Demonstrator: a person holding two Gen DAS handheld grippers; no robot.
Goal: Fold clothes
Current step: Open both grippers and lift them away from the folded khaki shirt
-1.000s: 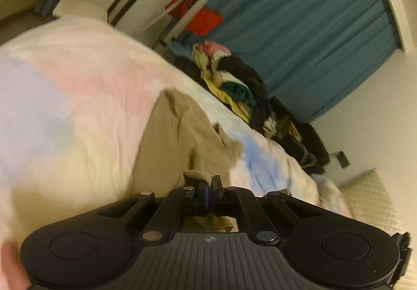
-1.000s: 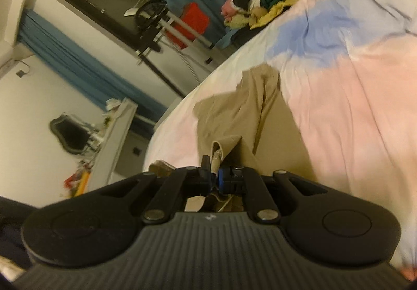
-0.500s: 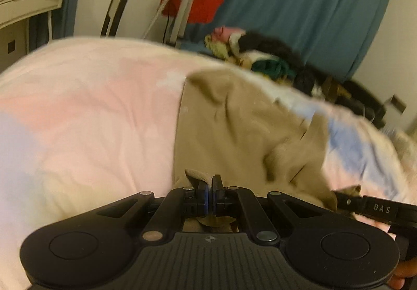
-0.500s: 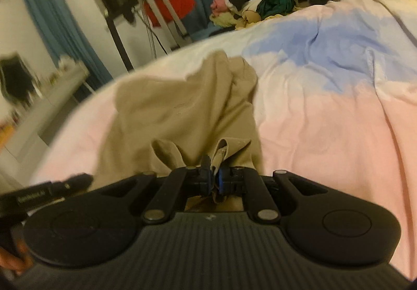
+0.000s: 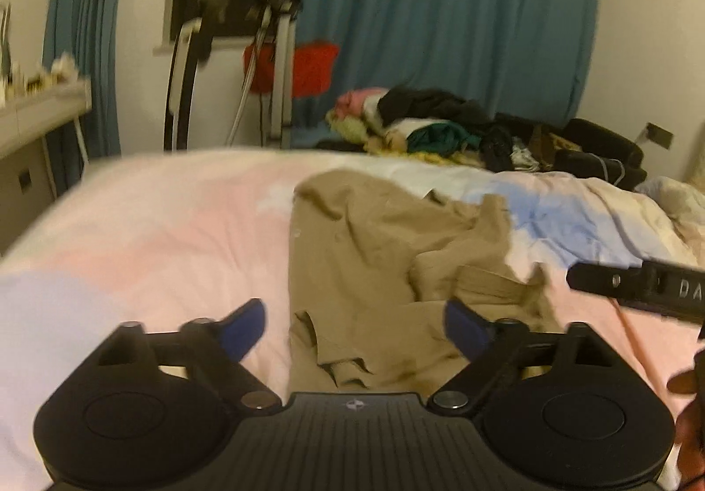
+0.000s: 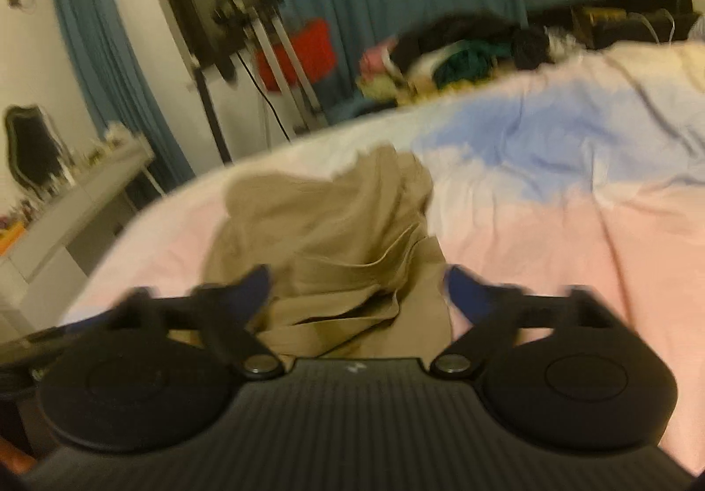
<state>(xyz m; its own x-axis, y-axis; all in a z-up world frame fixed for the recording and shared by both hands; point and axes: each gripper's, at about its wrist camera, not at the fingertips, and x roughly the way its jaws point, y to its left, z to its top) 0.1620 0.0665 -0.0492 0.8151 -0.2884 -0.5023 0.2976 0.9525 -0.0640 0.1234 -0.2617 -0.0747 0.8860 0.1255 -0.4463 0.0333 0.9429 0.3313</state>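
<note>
Khaki cloth, a rumpled garment [image 5: 370, 253], lies on the pastel bedcover [image 5: 167, 235], which shades through pink, white and blue. The garment sits roughly in the middle of the bedcover, its near hem bunched into folds. The left gripper [image 5: 354, 325] hangs just above that near hem with its jaws opening, blue pads [image 5: 244, 328] spread wide to either side and pinching nothing. The right gripper [image 6: 357, 290] hovers over the same near edge, further along toward the pink part of the bedcover; its jaws are opening too, cloth lying between them but not pressed. Beyond the far side of the bedcover a heap of mixed clothes [image 5: 423, 125] sits before a teal curtain [image 5: 440, 6].
</note>
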